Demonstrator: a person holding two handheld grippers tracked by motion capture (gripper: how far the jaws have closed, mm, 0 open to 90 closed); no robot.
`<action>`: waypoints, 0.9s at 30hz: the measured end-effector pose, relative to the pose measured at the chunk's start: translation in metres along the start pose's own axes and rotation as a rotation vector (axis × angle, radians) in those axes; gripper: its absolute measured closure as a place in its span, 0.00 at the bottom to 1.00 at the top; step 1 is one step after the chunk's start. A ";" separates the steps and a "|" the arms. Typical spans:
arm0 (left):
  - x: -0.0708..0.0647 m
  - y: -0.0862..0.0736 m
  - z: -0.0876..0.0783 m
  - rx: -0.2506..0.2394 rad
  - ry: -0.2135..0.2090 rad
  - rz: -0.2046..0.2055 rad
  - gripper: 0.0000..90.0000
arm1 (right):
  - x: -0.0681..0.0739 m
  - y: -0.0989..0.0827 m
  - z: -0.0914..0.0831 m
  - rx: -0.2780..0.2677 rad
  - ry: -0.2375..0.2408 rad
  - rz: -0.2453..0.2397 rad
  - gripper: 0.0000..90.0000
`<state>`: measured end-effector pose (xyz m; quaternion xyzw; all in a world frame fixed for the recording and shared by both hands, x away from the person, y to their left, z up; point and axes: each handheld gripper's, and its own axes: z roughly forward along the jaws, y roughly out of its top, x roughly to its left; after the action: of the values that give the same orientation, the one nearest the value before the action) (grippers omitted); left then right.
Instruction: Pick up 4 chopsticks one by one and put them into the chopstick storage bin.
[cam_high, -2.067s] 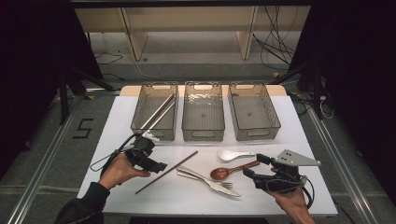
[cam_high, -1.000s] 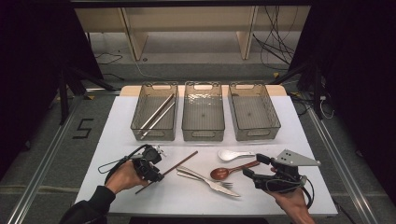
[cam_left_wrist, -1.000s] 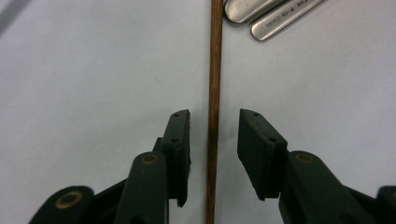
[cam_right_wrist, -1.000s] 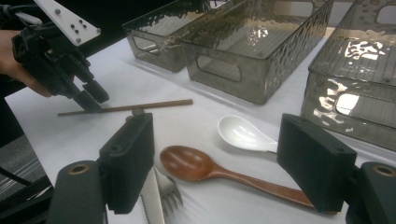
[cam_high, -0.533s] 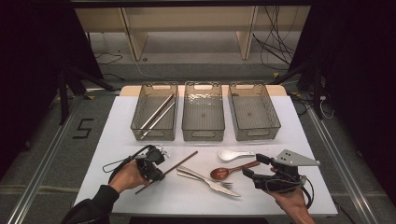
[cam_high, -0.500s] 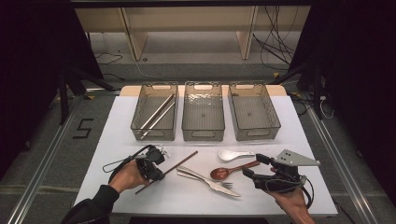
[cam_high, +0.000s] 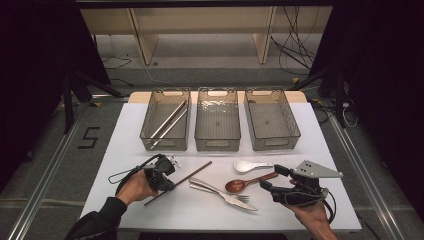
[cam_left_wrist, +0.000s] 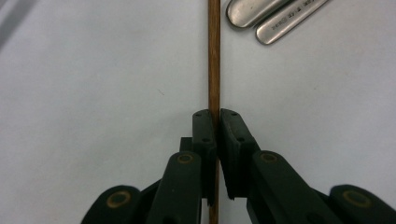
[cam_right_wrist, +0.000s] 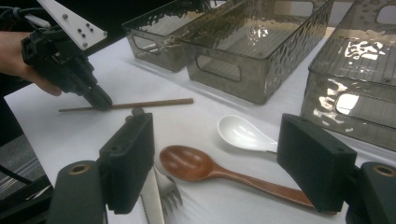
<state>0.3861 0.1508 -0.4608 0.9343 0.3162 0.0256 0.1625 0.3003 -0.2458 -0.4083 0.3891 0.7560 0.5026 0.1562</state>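
Note:
A brown wooden chopstick (cam_high: 192, 172) lies slantwise on the white table at front left. My left gripper (cam_high: 167, 184) has just been closing and is now shut on the chopstick (cam_left_wrist: 214, 56), whose shaft runs straight up between the two pads in the left gripper view. In the right gripper view that left gripper (cam_right_wrist: 100, 101) pins the chopstick (cam_right_wrist: 149, 103) against the table. My right gripper (cam_high: 270, 178) hovers open at front right, its jaws wide apart and empty, facing a brown wooden spoon (cam_right_wrist: 187, 163) and a white spoon (cam_right_wrist: 240, 133).
Three clear bins stand in a row at the back: the left bin (cam_high: 150, 131) holds two metal chopsticks, while the middle bin (cam_high: 217, 142) and right bin (cam_high: 295, 132) hold nothing. Metal forks (cam_high: 220, 192) lie between the chopstick and the brown spoon (cam_high: 240, 185).
The left hand moved right to the brown chopstick and its jaws closed on the shaft. The right hand stayed still.

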 end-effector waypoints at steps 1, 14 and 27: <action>0.000 0.000 -0.001 -0.006 -0.002 0.001 0.94 | 0.000 0.000 0.000 0.000 0.000 0.000 0.32; 0.001 0.000 -0.022 -0.102 -0.020 0.006 0.94 | 0.000 0.000 0.000 0.001 -0.001 0.001 0.32; 0.005 0.006 -0.048 -0.225 -0.022 -0.019 0.94 | -0.002 -0.001 0.000 0.001 -0.005 0.006 0.32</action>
<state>0.3860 0.1635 -0.4135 0.9074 0.3183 0.0493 0.2700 0.3011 -0.2472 -0.4093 0.3927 0.7546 0.5017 0.1567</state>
